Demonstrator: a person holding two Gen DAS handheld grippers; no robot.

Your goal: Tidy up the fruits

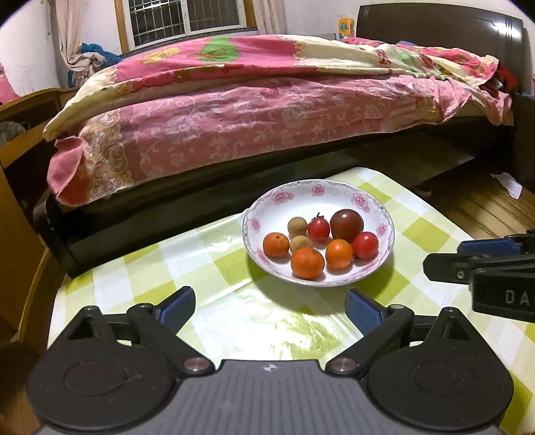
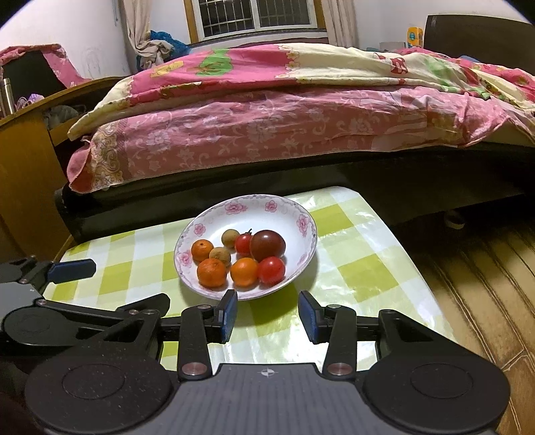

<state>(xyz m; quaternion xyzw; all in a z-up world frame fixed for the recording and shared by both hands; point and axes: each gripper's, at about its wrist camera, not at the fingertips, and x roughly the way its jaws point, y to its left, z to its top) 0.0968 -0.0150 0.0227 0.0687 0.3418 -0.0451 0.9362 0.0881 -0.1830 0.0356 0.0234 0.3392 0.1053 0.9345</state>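
On the counter (image 1: 187, 254) in front of you, covered with a green and white checked cloth, stands a white bowl (image 1: 384, 217) with pink flowers on its rim. All the fruits you can see lie inside it: three small oranges (image 1: 307, 263), two red tomatoes (image 1: 365, 246), one dark brownish tomato (image 1: 346, 225) and two little tan round fruits (image 1: 297, 227). They sit close together, several touching each other.

Your left gripper (image 1: 270, 309) is near the front side of the bowl, and its jaws stand wide open with only the cloth between them. Nothing is held. Your right gripper (image 2: 267, 316) is also just before the bowl, and its jaws are partly open; the blue pads (image 2: 227, 316) do not press on any fruit, and between them you see only the counter. Each gripper shows at the edge of the other camera's view, so they are side by side, the left one at the left of the bowl.

Behind the counter is a bed (image 1: 267, 110) with a pink flowered cover, and above it a window (image 1: 187, 16).
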